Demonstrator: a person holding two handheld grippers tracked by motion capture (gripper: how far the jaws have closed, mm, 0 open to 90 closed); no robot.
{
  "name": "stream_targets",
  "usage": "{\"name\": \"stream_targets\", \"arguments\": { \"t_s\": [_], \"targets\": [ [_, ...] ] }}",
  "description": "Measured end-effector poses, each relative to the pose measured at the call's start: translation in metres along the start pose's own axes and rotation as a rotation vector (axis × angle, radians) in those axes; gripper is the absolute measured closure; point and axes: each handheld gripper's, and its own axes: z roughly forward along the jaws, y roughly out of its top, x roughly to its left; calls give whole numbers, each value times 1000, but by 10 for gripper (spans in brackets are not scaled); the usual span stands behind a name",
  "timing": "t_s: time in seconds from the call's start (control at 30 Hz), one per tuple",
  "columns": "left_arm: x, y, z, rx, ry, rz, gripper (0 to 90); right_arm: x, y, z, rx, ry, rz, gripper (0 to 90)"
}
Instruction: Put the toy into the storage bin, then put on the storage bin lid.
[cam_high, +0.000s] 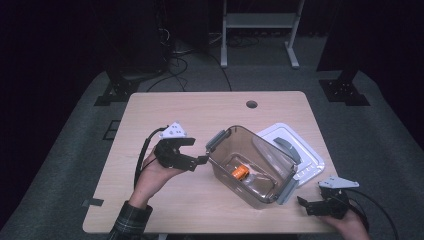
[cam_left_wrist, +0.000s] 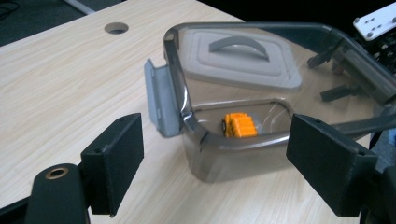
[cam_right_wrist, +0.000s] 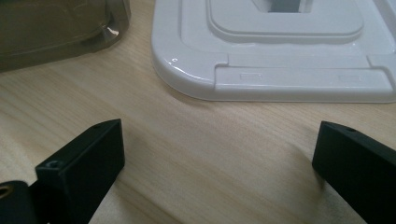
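A smoky clear plastic container (cam_high: 267, 152) stands mid-table with grey latches at both ends and a small orange toy (cam_high: 240, 172) on its floor. My left gripper (cam_high: 196, 151) is just left of it, open, its jaws near the left latch (cam_high: 216, 140) without touching it. In the left gripper view the open gripper (cam_left_wrist: 219, 158) frames the container wall (cam_left_wrist: 233, 161), the latch (cam_left_wrist: 161, 102) and the orange toy (cam_left_wrist: 239, 125). My right gripper (cam_high: 306, 205) sits open at the front right, apart from the container. The right gripper view has its jaws (cam_right_wrist: 217, 154) wide over bare wood.
A white lid (cam_high: 310, 160) with a grey handle lies flat behind and right of the container; its front edge (cam_right_wrist: 280, 70) is just ahead of the right gripper. A cable hole (cam_high: 251, 104) is at the table's back. Black tape (cam_high: 92, 202) marks the front left edge.
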Motion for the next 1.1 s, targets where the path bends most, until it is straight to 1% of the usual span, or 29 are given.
{"name": "stream_targets", "arguments": {
  "t_s": [0.1, 0.23, 0.27, 0.37, 0.47, 0.57, 0.63, 0.77, 0.83, 0.97, 1.1],
  "targets": [
    [2, -7, -4, 1, 7, -11, 169, 0, 0, 0, 0, 0, 0, 13],
    [4, -12, -8, 5, 12, -14, 169, 0, 0, 0, -1, 2, -3, 13],
    [4, -15, -9, 4, 17, -18, 169, 0, 0, 0, -1, 2, -3, 13],
    [3, -20, -9, 16, 35, -17, 109, 0, 0, 0, -1, 2, -4, 13],
    [4, -26, -9, 20, 41, -9, 90, 0, 0, 0, -1, 2, -3, 13],
    [4, -31, -8, 25, 52, 0, 33, 0, 0, 0, -1, 2, -3, 13],
    [3, -36, -7, 29, 54, 0, 19, 0, 0, 0, -1, 2, -4, 13],
    [4, -46, -6, 38, 60, -1, 3, 0, 0, 0, -1, 2, -4, 13],
    [5, -51, -6, 34, 61, 3, 0, 0, 0, 0, -1, 2, -4, 13],
    [7, -61, -5, 39, 76, 12, 0, 0, 0, 0, -1, 2, -3, 13],
    [10, -71, -4, 56, 96, 7, 0, 0, 0, 0, -1, 2, -3, 13]
  ]
}}
